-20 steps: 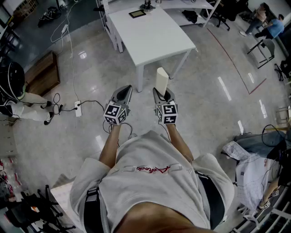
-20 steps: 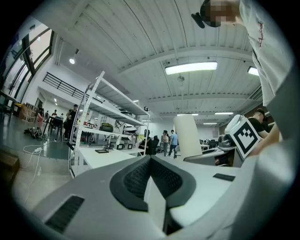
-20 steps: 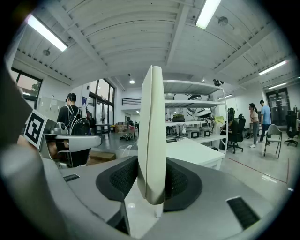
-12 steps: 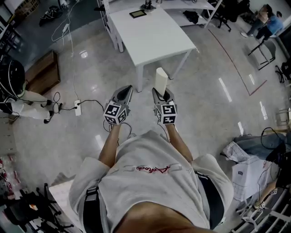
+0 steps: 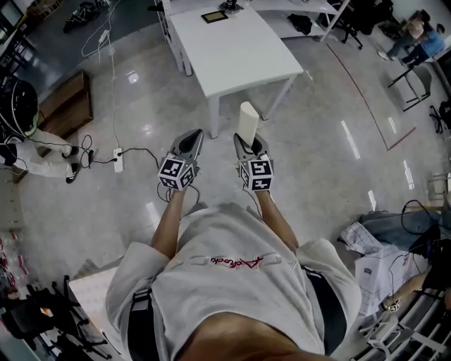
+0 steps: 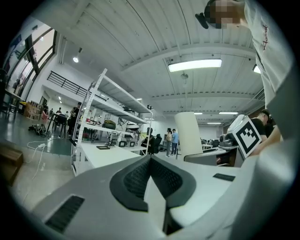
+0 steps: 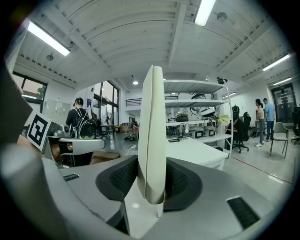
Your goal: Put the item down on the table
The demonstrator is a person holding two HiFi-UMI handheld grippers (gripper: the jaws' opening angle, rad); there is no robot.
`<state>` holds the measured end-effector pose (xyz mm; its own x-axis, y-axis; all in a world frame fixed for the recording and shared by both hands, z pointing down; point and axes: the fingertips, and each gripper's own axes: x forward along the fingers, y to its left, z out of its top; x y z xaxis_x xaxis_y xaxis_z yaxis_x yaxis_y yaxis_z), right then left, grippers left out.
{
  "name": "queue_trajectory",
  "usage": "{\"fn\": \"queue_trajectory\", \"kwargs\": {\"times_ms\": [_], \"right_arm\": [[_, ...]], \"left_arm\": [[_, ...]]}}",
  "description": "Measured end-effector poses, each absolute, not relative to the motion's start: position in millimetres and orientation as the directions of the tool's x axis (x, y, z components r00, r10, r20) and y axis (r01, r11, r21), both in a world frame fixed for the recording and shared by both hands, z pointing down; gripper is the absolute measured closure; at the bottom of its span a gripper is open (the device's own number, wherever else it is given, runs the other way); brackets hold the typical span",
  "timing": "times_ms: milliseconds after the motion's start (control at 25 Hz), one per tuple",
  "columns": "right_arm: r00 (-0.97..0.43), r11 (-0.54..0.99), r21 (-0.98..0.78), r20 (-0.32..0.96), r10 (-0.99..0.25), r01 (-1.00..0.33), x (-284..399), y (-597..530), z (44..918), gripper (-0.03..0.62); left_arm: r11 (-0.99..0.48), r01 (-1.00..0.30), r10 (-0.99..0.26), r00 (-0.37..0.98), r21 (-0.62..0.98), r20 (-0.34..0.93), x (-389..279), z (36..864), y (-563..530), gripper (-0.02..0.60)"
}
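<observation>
My right gripper (image 5: 246, 143) is shut on a flat cream-white item (image 5: 247, 121) that stands upright out of its jaws; in the right gripper view the item (image 7: 152, 136) is pinched edge-on between the black pads. My left gripper (image 5: 189, 143) is beside it at the same height, shut with nothing between its pads (image 6: 151, 177). Both are held over the floor, short of the white table (image 5: 239, 53), whose near corner lies just ahead. From the left gripper view the item (image 6: 188, 133) shows at the right.
A dark tablet (image 5: 213, 16) lies at the table's far end. Metal shelving (image 7: 201, 119) stands behind the table. A power strip with cables (image 5: 118, 160) lies on the floor at the left, near a wooden box (image 5: 65, 111). People stand and sit around the room.
The person and both grippers have come a little closer to the table; the item stays gripped in the right gripper.
</observation>
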<state>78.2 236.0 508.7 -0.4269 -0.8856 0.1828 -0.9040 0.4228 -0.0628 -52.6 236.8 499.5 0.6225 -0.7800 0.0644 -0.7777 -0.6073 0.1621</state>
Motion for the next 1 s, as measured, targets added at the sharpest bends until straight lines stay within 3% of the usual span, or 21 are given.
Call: {"fn": "queue_trajectory", "kwargs": {"times_ms": [1000], "right_arm": [[-0.449,0.446,-0.063,0.206,-0.869,-0.893,85,180,534,0.421]], "left_arm": [[-0.583,-0.792,-0.792,0.603,0.179,0.092,-45,527,184,0.563]]}}
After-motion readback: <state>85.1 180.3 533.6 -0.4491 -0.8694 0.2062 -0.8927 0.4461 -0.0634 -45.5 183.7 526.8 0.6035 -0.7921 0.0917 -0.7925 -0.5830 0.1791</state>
